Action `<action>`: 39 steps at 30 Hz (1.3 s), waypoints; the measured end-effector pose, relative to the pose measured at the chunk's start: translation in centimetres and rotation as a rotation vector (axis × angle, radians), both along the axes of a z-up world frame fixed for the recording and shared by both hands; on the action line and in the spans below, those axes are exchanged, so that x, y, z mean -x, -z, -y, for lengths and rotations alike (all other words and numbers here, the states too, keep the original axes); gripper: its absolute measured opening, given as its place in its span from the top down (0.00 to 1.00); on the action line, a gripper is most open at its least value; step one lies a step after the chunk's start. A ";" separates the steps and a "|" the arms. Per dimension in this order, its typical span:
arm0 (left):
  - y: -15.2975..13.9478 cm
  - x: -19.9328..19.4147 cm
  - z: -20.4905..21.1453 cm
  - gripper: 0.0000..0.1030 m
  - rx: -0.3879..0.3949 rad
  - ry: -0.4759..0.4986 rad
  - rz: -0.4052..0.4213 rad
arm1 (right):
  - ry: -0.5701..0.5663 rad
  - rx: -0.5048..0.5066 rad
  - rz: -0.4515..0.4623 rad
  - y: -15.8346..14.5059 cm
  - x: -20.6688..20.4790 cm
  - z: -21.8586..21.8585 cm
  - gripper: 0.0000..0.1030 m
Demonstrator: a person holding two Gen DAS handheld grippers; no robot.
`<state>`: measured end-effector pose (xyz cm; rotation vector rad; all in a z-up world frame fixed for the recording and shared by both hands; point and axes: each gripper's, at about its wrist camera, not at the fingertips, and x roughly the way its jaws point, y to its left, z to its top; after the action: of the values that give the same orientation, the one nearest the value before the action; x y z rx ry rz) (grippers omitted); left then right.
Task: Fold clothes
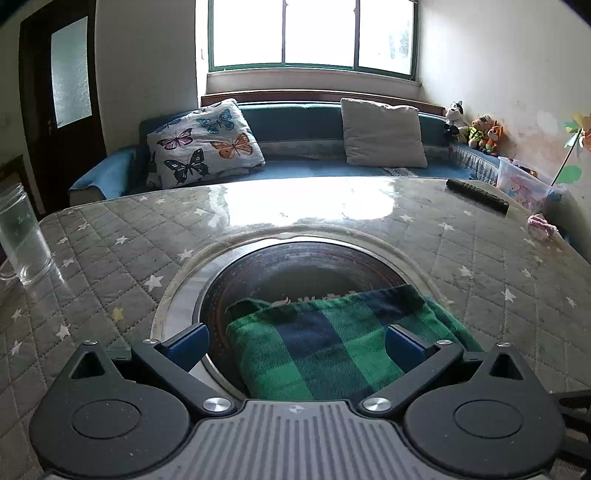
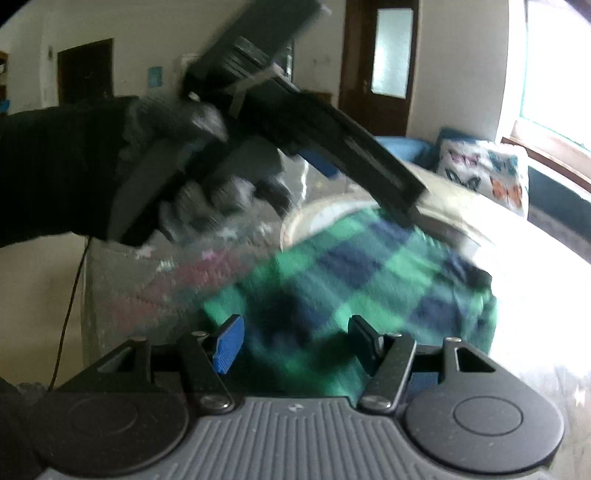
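I see daylight pouring through the window, blown out white, with glare on the table. My left view is sharp; my right view is smeared by motion blur. Both bend and darken at the corners.

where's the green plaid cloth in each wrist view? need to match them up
Left wrist: green plaid cloth lies bottom centre, between the open fingers, over the dark round inset.
Right wrist: cloth fills the centre, blurred, ahead of the open fingers.
Shared landmark: butterfly pillow, at the right edge in the right wrist view.
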<state>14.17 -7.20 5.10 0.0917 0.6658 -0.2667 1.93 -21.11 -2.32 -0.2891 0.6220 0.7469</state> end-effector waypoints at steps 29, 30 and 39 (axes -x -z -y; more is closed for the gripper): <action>1.9 4.2 -0.5 0.00 0.005 -0.029 -0.032 | 0.168 -0.153 -0.139 -1.2 -1.8 7.0 0.35; 2.0 4.2 -0.5 0.00 0.004 -0.028 -0.034 | 0.181 -0.141 -0.159 -0.7 -2.1 7.0 0.35; 2.2 4.0 -0.7 0.00 0.006 -0.039 -0.037 | 0.187 -0.178 -0.099 -3.0 -4.1 8.0 0.36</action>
<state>10.17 -6.54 2.93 0.0686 0.7024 -0.2331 6.05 -29.10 0.64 -0.0286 0.6618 0.6338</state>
